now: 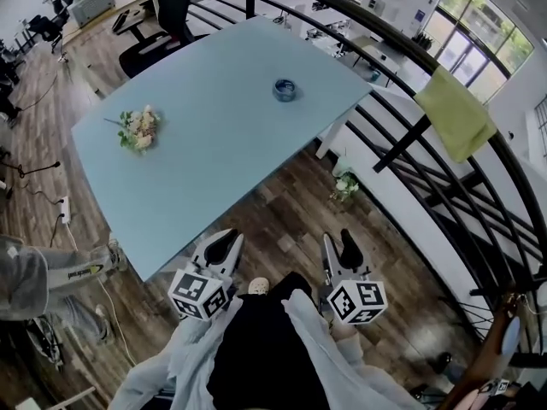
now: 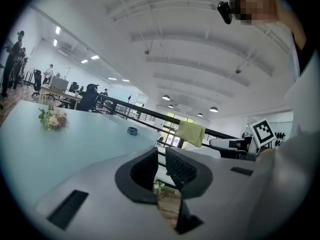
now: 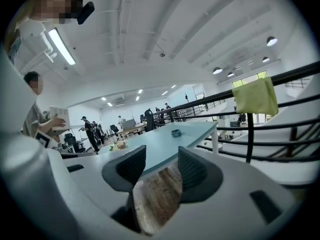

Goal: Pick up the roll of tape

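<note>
The roll of tape (image 1: 285,90) is a small blue-grey ring lying flat near the far right edge of the light blue table (image 1: 214,169). It shows small and distant in the left gripper view (image 2: 132,130) and in the right gripper view (image 3: 176,132). Both grippers hang over the wooden floor, short of the table's near edge and far from the tape. My left gripper (image 1: 220,246) (image 2: 161,154) has its jaws a narrow gap apart with nothing between them. My right gripper (image 1: 340,250) (image 3: 162,156) stands wide open and empty.
A small bunch of flowers (image 1: 138,130) lies on the table's left part. A black railing (image 1: 402,143) with a yellow-green cloth (image 1: 457,111) draped over it runs along the right. A potted plant (image 1: 345,184) stands on the floor below it. A person (image 1: 34,280) stands at the left.
</note>
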{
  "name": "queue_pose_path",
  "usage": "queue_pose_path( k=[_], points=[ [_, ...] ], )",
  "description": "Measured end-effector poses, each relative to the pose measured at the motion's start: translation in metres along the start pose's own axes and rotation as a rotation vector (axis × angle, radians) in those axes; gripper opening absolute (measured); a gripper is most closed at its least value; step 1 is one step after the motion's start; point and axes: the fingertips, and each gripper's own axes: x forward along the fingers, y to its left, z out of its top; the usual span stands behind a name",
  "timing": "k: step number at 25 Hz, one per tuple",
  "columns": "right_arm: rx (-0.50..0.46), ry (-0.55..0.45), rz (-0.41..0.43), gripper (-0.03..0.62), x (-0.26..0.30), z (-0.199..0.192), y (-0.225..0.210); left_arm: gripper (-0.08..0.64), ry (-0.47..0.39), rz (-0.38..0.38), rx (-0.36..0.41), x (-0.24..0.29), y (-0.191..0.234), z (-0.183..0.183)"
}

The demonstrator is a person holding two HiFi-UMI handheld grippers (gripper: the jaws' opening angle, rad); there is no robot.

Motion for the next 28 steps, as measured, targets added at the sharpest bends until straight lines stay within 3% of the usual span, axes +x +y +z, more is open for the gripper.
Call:
queue_pose_path(
  k=[11, 28],
  points=[
    [0.017, 0.031, 0.033, 0.203, 0.037, 0.003, -0.009, 0.058, 0.012, 0.044, -0.014, 0.025, 0.022, 0.004],
    [0.022, 0.030, 0.093, 0.196, 0.169, 0.067, -0.083, 0.058, -0.022, 0.083, -0.013, 0.165, 0.065, 0.047]
  ],
)
